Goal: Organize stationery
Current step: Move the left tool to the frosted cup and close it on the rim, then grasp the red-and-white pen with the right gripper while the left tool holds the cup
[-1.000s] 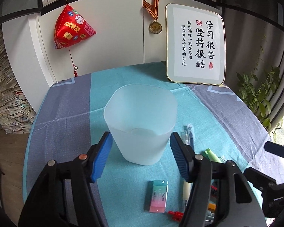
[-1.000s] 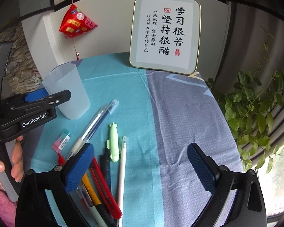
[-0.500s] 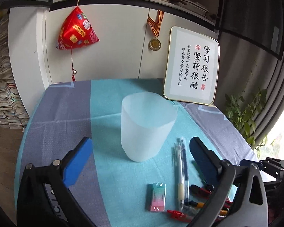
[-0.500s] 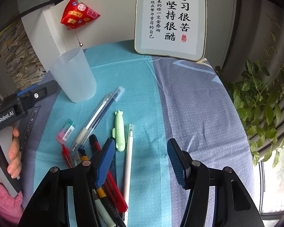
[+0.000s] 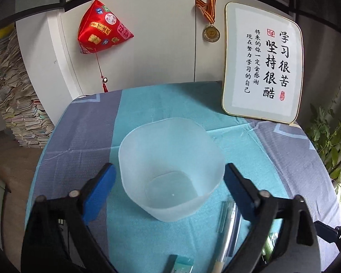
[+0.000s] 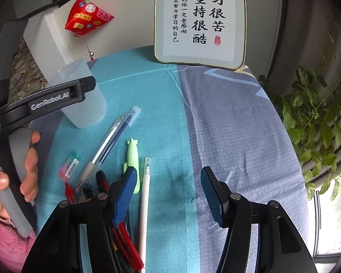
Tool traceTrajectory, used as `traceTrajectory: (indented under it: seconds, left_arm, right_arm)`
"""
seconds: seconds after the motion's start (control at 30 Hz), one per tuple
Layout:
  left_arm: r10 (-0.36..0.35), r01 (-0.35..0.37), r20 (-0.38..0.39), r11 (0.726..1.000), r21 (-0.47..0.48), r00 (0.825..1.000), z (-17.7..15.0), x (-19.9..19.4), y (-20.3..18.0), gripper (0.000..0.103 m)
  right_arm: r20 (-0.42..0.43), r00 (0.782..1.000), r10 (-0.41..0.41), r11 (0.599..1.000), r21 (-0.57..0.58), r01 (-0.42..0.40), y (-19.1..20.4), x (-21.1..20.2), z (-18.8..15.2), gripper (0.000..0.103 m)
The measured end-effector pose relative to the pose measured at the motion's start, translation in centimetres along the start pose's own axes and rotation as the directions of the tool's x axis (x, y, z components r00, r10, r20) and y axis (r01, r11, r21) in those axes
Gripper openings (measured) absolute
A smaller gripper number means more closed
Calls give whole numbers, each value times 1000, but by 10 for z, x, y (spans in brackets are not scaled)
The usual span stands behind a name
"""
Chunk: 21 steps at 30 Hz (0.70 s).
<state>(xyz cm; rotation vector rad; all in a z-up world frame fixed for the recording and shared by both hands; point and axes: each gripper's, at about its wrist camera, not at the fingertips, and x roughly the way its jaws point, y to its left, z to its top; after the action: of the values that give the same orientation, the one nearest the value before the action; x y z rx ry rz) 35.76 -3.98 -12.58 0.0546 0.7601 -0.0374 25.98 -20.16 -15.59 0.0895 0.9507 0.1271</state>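
Note:
A frosted translucent cup (image 5: 170,168) stands upright and empty on the blue tablecloth. My left gripper (image 5: 169,179) is open, its blue pads on either side of the cup, not touching it. The cup also shows in the right wrist view (image 6: 84,100), partly behind the left gripper's arm. My right gripper (image 6: 168,191) is open and empty above the cloth. Just left of it lie a white pen (image 6: 145,195), a green pen (image 6: 132,157), clear gel pens (image 6: 111,141), a red cutter (image 6: 125,245) and a pink-green eraser (image 6: 69,163).
A framed calligraphy board (image 5: 261,63) leans at the back of the table. A red pouch (image 5: 102,31) and a medal (image 5: 211,33) hang on the white cabinet. A leafy plant (image 6: 313,118) stands off the table's right edge. Book stacks (image 5: 13,104) stand at left.
My left gripper moved forward and tilted down, so its open jaws now flank the cup. My right gripper shifted slightly forward over the cloth and stays open.

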Motion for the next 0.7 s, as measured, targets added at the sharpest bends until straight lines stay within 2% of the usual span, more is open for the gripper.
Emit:
traceTrajectory:
  seconds: [0.03,0.1,0.23,0.37,0.57,0.7]
  left_arm:
    - [-9,9,-18,1000,-7,1000,1,2,2,72]
    - [-24,24,-24,1000,-14,999,-1,3,7,71]
    - [-86,87,-43,995,37,995,-12,-10,18,71]
    - [-93,95,-27,988,120,995,-37,-41,34,71]
    - [-144,148,-35,972,184,989,-70,-70,59,71]
    - [-177,180,-35,955,234,984,-82,-77,56,71]
  right_arm:
    - [1,1000,3,1000,-5,-3,0,0,0,59]
    - [-1,1000,6,1000,-12,-6,0,1,0,59]
    - [-5,1000,9,1000,-21,-9,1,-2,0,59]
    - [3,1000,13,999,-45,-13,6,-10,0,59]
    - [-17,1000,20,995,-100,-21,22,-17,-7,59]
    - [-47,999,21,992,-120,-26,35,-16,-8,48]
